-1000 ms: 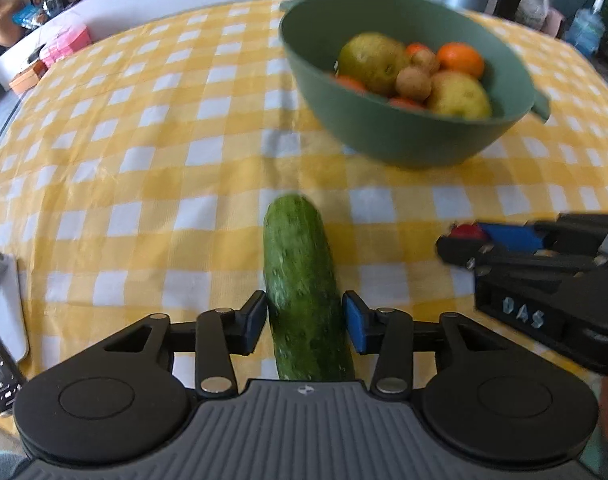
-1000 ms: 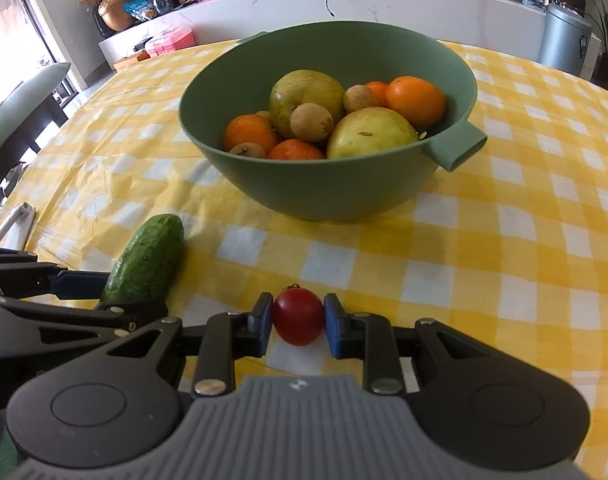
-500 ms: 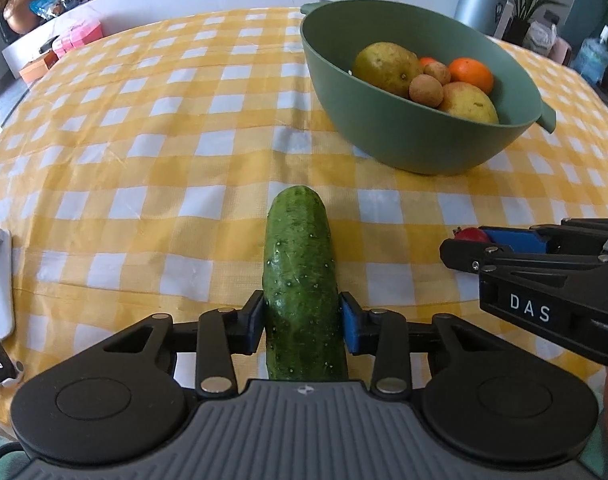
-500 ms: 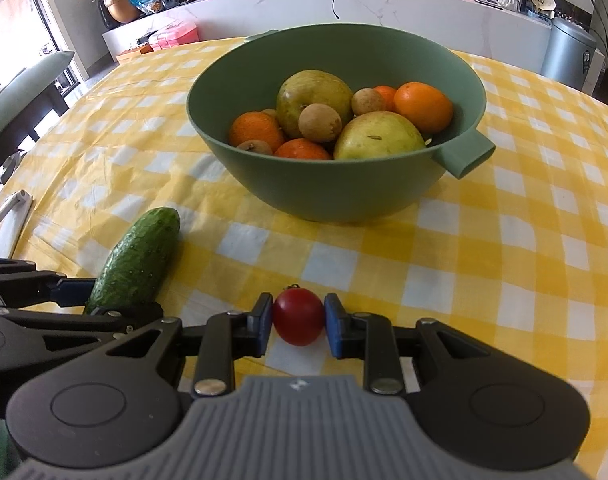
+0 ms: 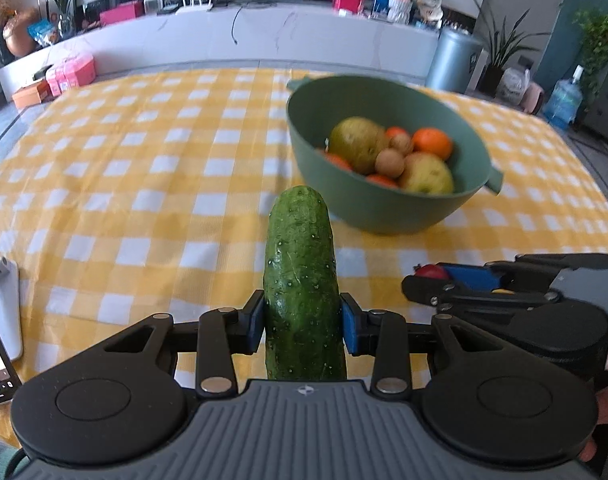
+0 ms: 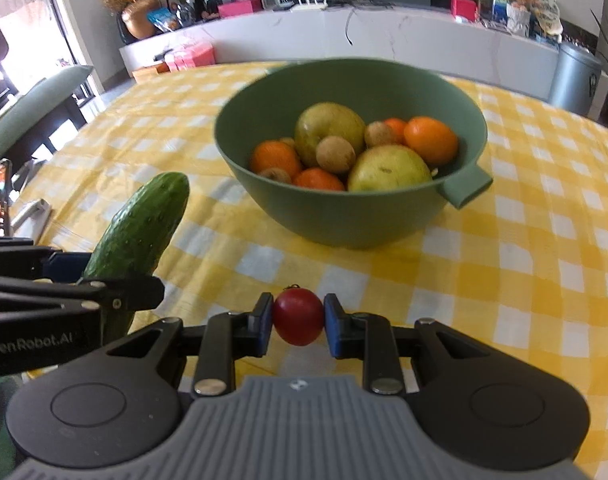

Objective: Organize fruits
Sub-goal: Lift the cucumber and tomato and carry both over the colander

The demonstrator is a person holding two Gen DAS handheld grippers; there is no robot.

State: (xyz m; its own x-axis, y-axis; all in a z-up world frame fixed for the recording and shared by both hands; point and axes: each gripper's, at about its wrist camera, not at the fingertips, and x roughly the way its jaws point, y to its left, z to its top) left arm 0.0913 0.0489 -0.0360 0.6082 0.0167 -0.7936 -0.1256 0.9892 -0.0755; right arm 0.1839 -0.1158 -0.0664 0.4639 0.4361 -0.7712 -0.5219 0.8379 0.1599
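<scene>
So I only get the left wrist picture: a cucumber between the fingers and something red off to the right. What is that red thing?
Observer: A small tomato, pinched between the right gripper pads.
Operator: Is the cucumber lying on the cloth?
Observer: No. From the right side the cucumber tilts up off the tablecloth in the left gripper.
Operator: How many oranges are in the bowl?
Observer: The right view of the bowl shows at least four; yours hides some behind its wall.

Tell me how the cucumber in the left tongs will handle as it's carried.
The cucumber looks stiff: it juts forward without sagging. Gripped near one end by the left tongs, it may pivot downward. Its glossy, bumpy skin could slip against the pads.
</scene>
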